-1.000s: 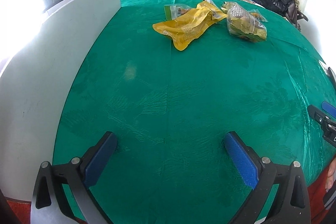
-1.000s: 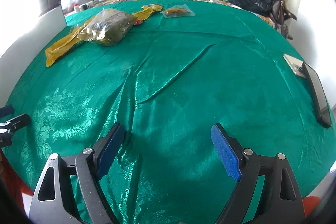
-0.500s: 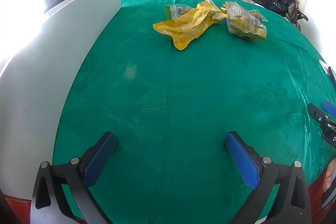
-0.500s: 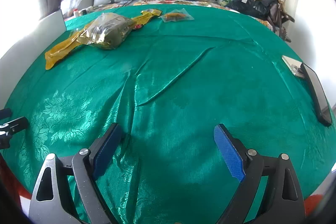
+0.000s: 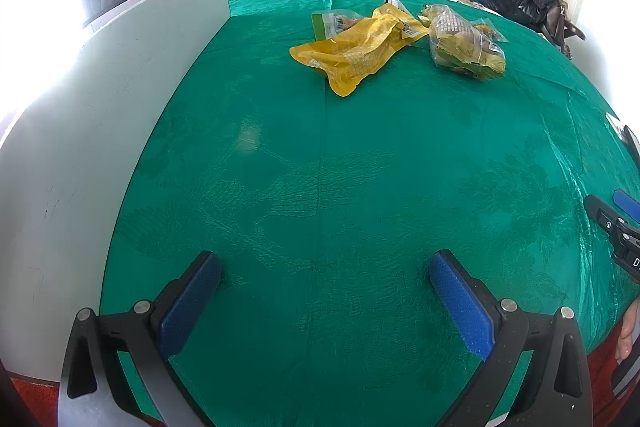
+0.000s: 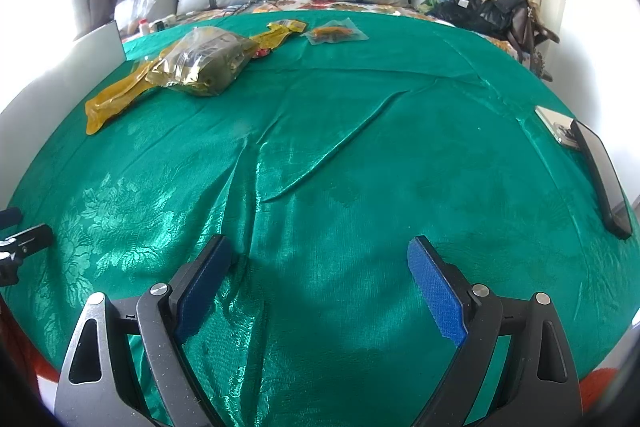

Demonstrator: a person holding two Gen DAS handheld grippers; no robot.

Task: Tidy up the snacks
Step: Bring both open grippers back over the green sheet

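snacks (image 5: 362, 49) far across green cloth (image 5: 320, 187) | white board (image 5: 120, 87) left | both grippers wide open, empty

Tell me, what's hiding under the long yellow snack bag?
The long yellow snack bag lies partly over a clear green-edged packet on the green bedspread. Whatever else it covers cannot be seen.
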